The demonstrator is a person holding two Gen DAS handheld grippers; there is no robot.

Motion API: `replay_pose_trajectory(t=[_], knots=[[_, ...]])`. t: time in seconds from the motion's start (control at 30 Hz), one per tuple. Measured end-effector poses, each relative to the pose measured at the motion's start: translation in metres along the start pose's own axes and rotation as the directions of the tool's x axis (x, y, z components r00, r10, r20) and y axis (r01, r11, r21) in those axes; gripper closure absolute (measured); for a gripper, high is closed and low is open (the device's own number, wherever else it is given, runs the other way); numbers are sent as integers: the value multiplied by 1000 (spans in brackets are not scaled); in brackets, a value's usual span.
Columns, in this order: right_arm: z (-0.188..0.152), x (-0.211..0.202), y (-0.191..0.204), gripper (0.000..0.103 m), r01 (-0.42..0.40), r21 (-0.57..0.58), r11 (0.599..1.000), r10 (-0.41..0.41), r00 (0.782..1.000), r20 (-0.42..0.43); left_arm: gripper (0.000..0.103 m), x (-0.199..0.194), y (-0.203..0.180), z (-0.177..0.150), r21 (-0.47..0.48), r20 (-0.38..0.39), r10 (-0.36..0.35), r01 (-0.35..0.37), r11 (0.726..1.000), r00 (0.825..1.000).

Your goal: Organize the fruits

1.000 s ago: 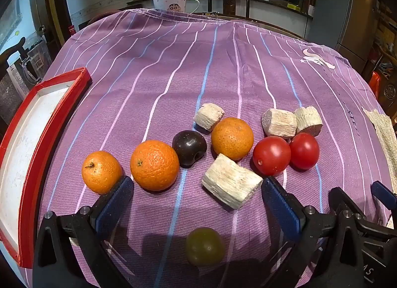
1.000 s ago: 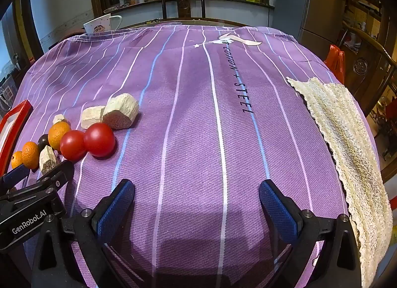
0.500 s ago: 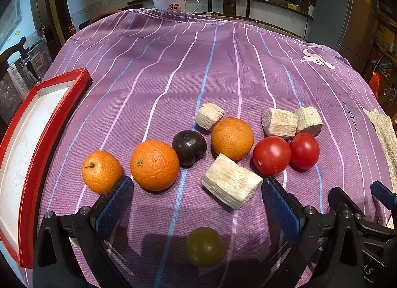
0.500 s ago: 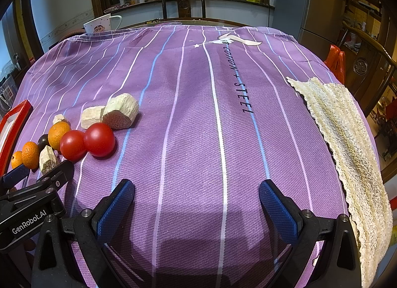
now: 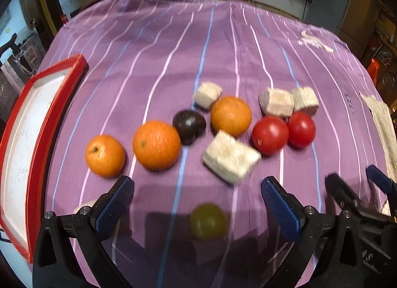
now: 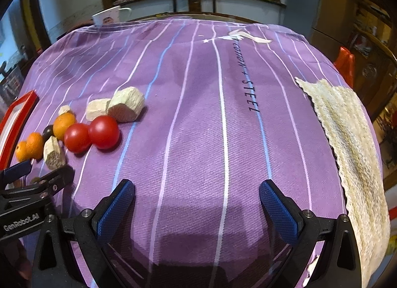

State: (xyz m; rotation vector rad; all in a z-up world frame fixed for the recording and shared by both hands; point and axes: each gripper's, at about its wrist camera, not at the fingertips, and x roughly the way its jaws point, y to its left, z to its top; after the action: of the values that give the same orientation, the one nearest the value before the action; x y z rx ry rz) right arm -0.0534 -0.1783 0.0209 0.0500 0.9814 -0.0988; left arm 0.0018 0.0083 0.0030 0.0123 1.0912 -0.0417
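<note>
On the purple striped cloth lie three oranges: a small one (image 5: 105, 156), a larger one (image 5: 156, 145) and one further back (image 5: 231, 116). A dark plum (image 5: 189, 126) and two tomatoes (image 5: 270, 135) (image 5: 301, 129) lie among them, with several pale cut chunks such as the nearest (image 5: 231, 160). A green fruit (image 5: 209, 221) lies between my left gripper's open jaws (image 5: 197, 201). My right gripper (image 6: 197, 203) is open and empty over bare cloth, with the fruits at its left, tomatoes (image 6: 103, 132) closest.
A red-rimmed white tray (image 5: 34, 124) stands at the left table edge. A woven beige mat (image 6: 347, 154) lies along the right edge. A white mug (image 6: 110, 16) stands at the far edge. The right gripper (image 5: 359, 203) shows in the left wrist view.
Both views have shifted slightly and the left view is blurred: the grippers have lifted or pulled back a little. The fruits have not moved.
</note>
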Motion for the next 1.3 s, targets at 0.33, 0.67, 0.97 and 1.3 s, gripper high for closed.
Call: replay_pose_trajectory(t=[0.33,0.67,0.97,1.3], knots=[[1,0,4,0,13,-9,1000,-13,1000,-10,0,-51,59,-11,-104,60,-56,62,993,997],[1,-1,4,0,12,-8,1000,-13,1000,-9,4,-88,115,-24,-102,105,27,-17,995,994],[7,-21,4,0,36,82,996,-33,999,-37,8,-88,114,-21,-35,113,2,2,999,994],[6,-30,26,2,-8,109,994,11,999,-34,8,-77,114,-14,26,80,-79,77,997,994]])
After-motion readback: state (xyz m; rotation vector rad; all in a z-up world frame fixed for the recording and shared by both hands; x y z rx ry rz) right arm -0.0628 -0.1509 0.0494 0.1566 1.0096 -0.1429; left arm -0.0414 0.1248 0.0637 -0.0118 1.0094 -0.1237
